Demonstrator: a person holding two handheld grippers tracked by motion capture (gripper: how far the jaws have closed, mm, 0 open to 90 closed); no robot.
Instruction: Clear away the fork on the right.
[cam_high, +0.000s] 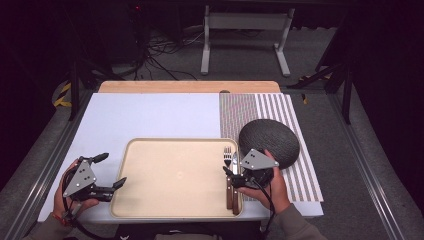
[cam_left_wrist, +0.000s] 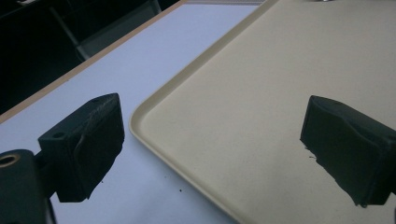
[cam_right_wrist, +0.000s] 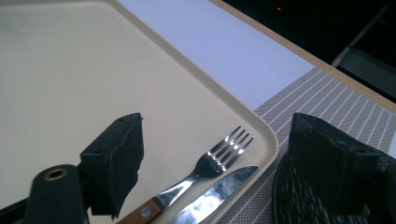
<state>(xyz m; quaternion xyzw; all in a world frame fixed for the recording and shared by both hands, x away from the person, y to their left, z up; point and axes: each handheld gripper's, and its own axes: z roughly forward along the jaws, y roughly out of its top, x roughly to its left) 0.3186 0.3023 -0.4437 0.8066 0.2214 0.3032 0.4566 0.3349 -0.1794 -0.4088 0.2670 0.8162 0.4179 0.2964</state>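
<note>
- High view: a beige plastic tray (cam_high: 175, 175) lies on the white table (cam_high: 150, 112). A steel fork with a wooden handle (cam_high: 228, 172) and a matching wooden-handled knife (cam_high: 235, 180) lie side by side along the tray's right edge, likely just set there. The right gripper (cam_high: 234, 175) hovers over them, jaws apart. A dark round textured plate (cam_high: 270, 140) rests on a striped placemat (cam_high: 280, 115), beside the tray. The left gripper (cam_high: 112, 172) waits at the tray's left edge, jaws wide, holding nothing.
- Left gripper view: its two black jaws straddle the tray's rim (cam_left_wrist: 154, 100), probably ready to steady it.
- Right gripper view: the jaws stand apart above the fork (cam_right_wrist: 219, 158) and knife (cam_right_wrist: 219, 191), pads clear of both; the plate (cam_right_wrist: 299, 196) lies just beyond the rim.
</note>
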